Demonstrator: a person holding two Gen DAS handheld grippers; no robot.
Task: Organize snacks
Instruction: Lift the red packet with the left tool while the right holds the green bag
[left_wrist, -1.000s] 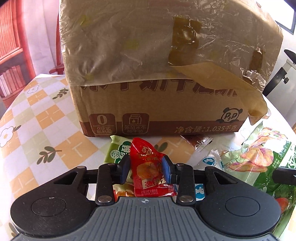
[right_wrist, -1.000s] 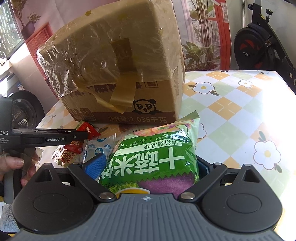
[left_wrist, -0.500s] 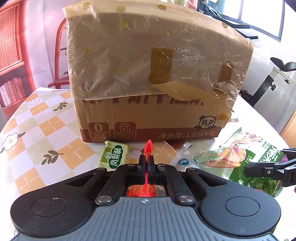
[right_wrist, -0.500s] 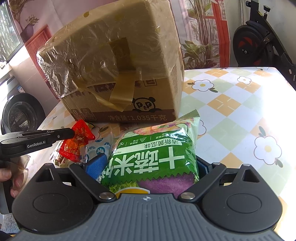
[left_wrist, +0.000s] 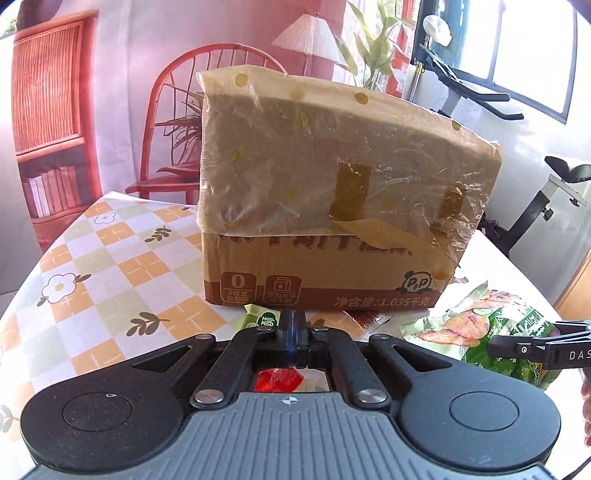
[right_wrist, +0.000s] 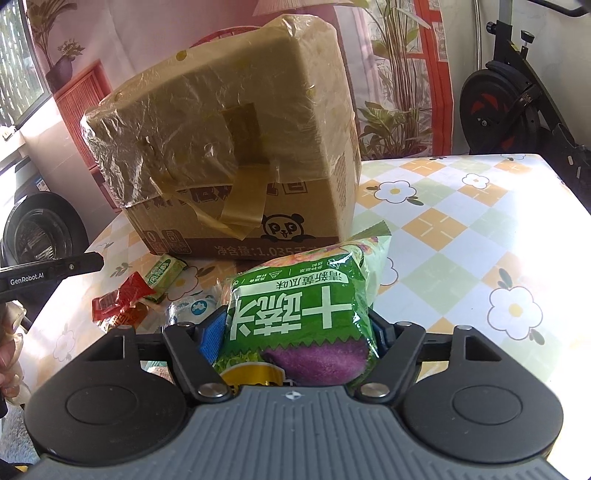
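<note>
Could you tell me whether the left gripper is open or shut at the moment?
Shut: the left gripper has its two fingers pressed together, with no gap visible.

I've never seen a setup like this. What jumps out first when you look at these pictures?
A big cardboard box, wrapped in crinkled plastic and tape, stands mid-table on a flowered checked tablecloth. In front of it, a green snack bag sits between the right gripper fingers, beside a red packet among small wrapped snacks.

Sunlit room, red chair, exercise bike

The right hand-held gripper, jaws just closing, straddles the green snack bag.
</note>
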